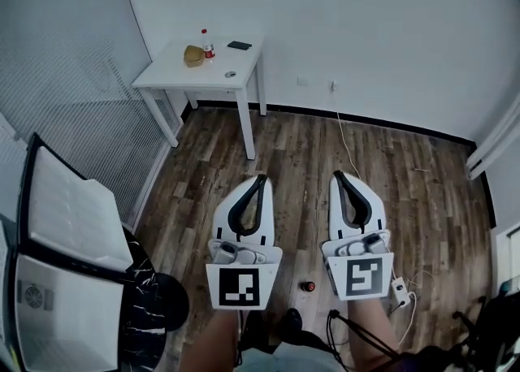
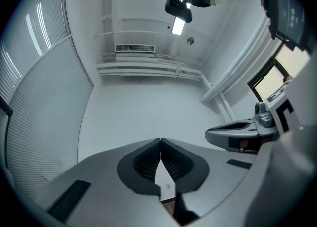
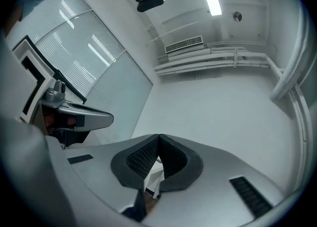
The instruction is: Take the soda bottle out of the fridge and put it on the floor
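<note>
My left gripper point(image 1: 262, 176) and right gripper point(image 1: 337, 174) are side by side above the wooden floor, both shut and holding nothing. In the left gripper view the jaws point(image 2: 160, 140) meet against a bare white wall; the right gripper view shows the same for its jaws point(image 3: 158, 136). A white fridge point(image 1: 65, 216) with black edges stands at the lower left. A small bottle with a red label point(image 1: 207, 44) stands on the white table point(image 1: 219, 74) far ahead. On the floor between the grippers lies a small dark round thing with a red centre point(image 1: 308, 286).
A brown lump point(image 1: 193, 55) and a black phone point(image 1: 239, 45) lie on the table. A white cable point(image 1: 348, 147) runs over the floor to a socket strip point(image 1: 400, 291). A black bag point(image 1: 150, 301) sits beside the fridge. Blinds cover the left wall.
</note>
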{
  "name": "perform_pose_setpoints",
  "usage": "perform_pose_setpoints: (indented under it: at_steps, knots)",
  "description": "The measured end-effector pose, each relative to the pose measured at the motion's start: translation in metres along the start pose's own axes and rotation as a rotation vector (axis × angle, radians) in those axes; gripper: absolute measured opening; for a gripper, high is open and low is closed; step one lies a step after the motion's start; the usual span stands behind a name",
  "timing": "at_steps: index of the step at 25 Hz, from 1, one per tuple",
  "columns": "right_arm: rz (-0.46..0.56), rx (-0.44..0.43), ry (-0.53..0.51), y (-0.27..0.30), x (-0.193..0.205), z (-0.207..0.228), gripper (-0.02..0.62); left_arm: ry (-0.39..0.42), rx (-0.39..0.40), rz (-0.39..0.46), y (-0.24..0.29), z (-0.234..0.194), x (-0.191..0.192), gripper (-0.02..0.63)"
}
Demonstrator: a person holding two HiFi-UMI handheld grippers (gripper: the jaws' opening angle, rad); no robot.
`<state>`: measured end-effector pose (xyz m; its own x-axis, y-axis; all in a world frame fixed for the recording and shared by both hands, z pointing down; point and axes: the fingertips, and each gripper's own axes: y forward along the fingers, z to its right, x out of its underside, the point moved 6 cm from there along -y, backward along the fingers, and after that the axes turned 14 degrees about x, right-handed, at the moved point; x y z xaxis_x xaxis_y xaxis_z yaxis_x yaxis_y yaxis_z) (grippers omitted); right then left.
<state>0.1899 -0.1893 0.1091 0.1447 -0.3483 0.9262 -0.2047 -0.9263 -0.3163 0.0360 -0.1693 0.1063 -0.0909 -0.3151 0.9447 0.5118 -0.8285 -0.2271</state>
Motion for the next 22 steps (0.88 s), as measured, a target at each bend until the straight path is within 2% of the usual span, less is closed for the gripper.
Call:
perform_pose_setpoints:
  at_steps: [8,16,20,22]
  knots:
    - [0.038,0.007,0.014,-0.010,-0.030,-0.003,0.012,-0.024,-0.025,0.025,-0.018,0.000,-0.026,0.017]
    - [0.065,0.020,0.022,-0.017,-0.045,-0.002,0.012,0.052,-0.001,0.018,-0.024,0.005,-0.044,0.017]
    - [0.077,0.018,0.024,-0.020,-0.048,-0.002,0.012,0.027,-0.010,0.028,-0.026,0.007,-0.047,0.017]
    - [0.079,0.017,0.020,-0.020,-0.049,-0.001,0.012,0.054,-0.001,0.014,-0.025,0.008,-0.048,0.017]
